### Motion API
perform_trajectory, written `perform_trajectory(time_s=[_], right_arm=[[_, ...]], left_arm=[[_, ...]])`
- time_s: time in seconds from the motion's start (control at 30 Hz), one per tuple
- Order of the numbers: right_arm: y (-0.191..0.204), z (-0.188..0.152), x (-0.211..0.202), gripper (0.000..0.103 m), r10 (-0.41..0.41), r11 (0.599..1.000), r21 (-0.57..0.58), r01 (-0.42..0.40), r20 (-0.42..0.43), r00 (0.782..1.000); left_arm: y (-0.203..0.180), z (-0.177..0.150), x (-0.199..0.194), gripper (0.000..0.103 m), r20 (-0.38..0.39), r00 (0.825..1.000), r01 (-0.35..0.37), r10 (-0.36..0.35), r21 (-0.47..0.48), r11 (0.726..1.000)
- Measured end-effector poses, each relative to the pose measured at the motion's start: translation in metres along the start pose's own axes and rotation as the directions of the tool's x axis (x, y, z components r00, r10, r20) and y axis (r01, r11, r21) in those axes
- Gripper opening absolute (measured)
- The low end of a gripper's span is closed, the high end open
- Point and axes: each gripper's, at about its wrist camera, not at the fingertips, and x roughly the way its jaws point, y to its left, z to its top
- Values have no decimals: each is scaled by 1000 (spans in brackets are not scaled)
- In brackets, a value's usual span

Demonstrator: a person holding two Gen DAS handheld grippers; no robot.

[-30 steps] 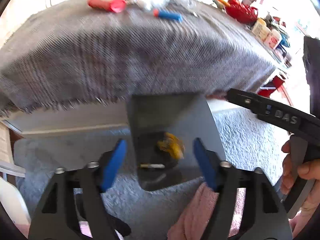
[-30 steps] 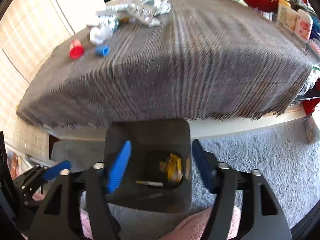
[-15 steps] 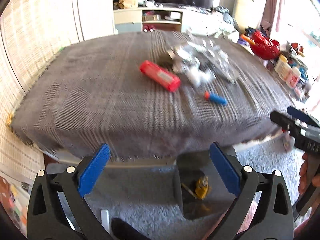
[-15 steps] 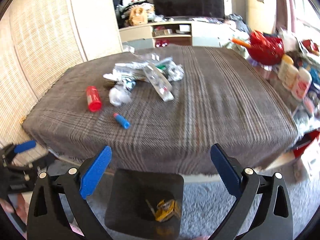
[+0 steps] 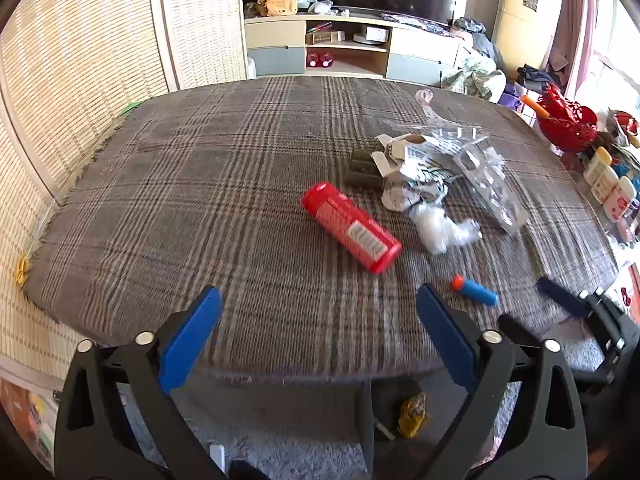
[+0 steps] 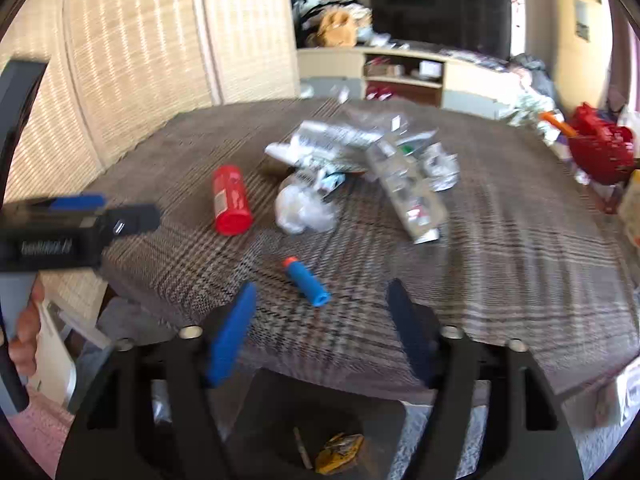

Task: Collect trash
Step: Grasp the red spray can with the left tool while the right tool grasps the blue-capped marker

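On the plaid-covered table (image 5: 200, 200) lie a red tube (image 5: 350, 226) (image 6: 231, 200), a blue foam dart (image 5: 476, 291) (image 6: 306, 282), a crumpled clear bag (image 5: 440, 226) (image 6: 302, 208) and a heap of paper and blister packs (image 5: 432, 160) (image 6: 360, 148). My left gripper (image 5: 318, 292) hovers over the near table edge, wide, its jaws closing slightly, with nothing between them. My right gripper (image 6: 322, 284) is just short of the dart, its jaws closing on nothing. On the floor below stands a dark bin (image 6: 280, 400) holding a yellow wrapper (image 6: 340, 446) (image 5: 412, 416).
A red basket (image 5: 564, 124) and several bottles (image 5: 608, 188) crowd the table's right side. A TV cabinet (image 5: 340, 48) stands behind and a woven screen (image 5: 80, 60) at the left. Grey carpet (image 5: 300, 448) lies under the table edge. A hand (image 6: 24, 340) holds the left gripper's handle.
Both grippers rose from over the bin to the table's near edge, so the tabletop now fills the views. Both jaws opened wide; the right pair has since narrowed.
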Motion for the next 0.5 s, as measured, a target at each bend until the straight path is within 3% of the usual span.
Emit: perform_trajectory(time_s=[0.07, 0.37, 0.5], right_arm=[[2, 0, 10, 57, 4, 1000, -11, -5, -8, 1000], [5, -3, 32, 57, -11, 1000, -16, 11, 0, 1000], [7, -3, 32, 45, -36, 999, -19, 36, 13, 999]], left_arm=[[-4, 9, 13, 85, -17, 1000, -1, 1, -2, 1000], [-17, 29, 69, 87, -75, 997, -21, 20, -6, 1000], [-21, 36, 80, 87, -80, 997, -14, 13, -7, 1000]])
